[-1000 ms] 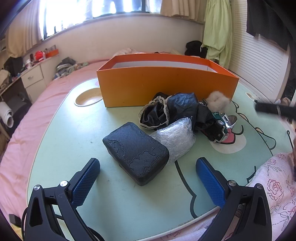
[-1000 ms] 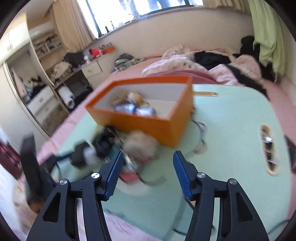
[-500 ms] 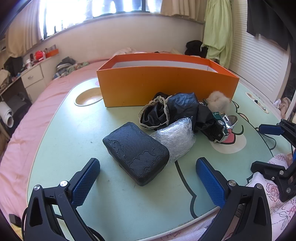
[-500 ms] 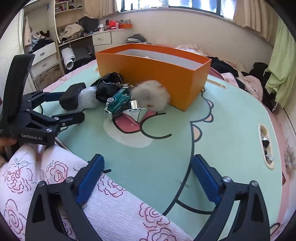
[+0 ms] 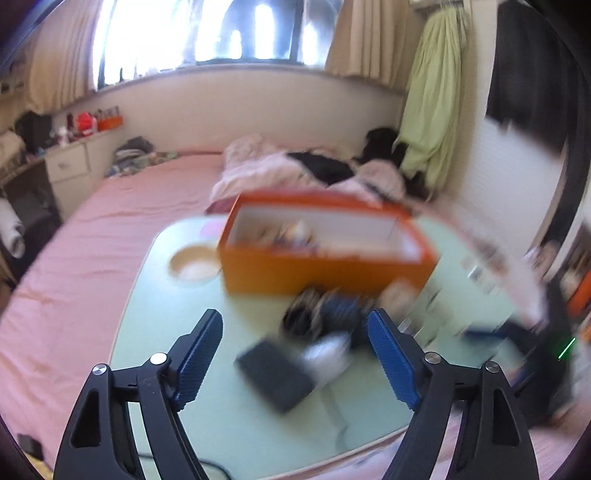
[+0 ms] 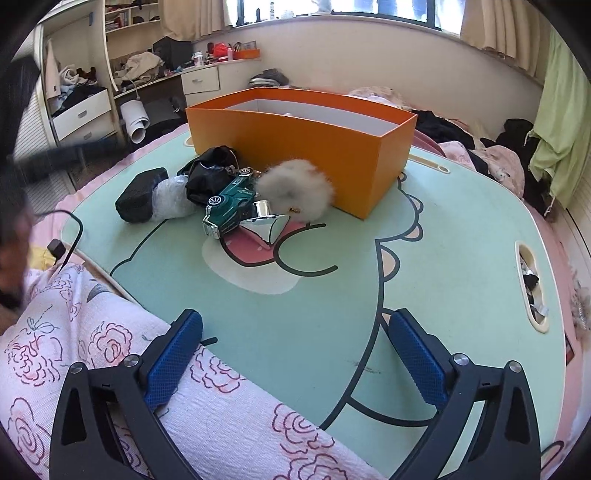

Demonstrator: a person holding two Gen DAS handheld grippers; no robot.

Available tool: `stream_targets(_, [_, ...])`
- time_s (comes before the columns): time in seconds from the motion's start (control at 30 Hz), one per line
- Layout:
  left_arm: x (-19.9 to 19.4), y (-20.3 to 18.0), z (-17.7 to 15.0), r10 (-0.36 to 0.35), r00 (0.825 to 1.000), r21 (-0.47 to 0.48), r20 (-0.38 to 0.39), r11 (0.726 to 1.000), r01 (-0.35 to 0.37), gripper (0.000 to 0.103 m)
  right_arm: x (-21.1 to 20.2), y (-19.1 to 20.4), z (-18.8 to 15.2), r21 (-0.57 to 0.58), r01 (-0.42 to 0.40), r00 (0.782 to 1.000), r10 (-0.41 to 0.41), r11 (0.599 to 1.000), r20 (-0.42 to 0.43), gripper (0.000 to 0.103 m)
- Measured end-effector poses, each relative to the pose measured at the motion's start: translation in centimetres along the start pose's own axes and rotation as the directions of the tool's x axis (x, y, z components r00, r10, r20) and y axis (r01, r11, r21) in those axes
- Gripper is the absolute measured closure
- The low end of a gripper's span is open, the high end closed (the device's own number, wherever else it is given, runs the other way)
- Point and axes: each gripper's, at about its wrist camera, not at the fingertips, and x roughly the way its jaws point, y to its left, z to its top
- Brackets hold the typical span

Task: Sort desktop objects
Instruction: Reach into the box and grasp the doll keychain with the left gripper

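The clutter sits bunched just near the orange box (image 6: 306, 147) on the tabletop (image 6: 443, 236), handy for dropping in. The left tool (image 5: 295, 354) is closing on nothing; the right tool (image 6: 295, 358) is opening, empty.

Daylight pours through the window (image 5: 236, 33), blown out white on my left wrist camera, where everything past the gripper smears with motion blur. My right wrist camera is sharp and evenly lit. Both fisheye views bend and darken at the corners.
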Motion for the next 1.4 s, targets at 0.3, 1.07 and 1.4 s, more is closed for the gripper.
stream_targets(0.3, [14.6, -1.0, 9.7, 0.026, 0.938, -0.051, -0.347, 0.998, -0.047, 0.07, -0.1, 0.0, 0.0, 0.008, -0.009, 1.0, 0.009, 1.0, 0.005, 0.002])
stream_targets(1.07, [23.7, -1.1, 8.3, 0.135, 0.857, 0.006, -0.498, 0.988, -0.153, 0.071, -0.5, -0.4, -0.2, 0.034, -0.036, 0.999, 0.035, 0.999, 0.033, 0.001])
stream_targets(1.4, [14.2, -2.1, 10.2, -0.065, 0.967, -0.047, -0.245, 0.997, 0.055, 0.072, -0.6, -0.5, -0.2, 0.044, -0.04, 0.999, 0.038, 0.998, 0.039, 0.001])
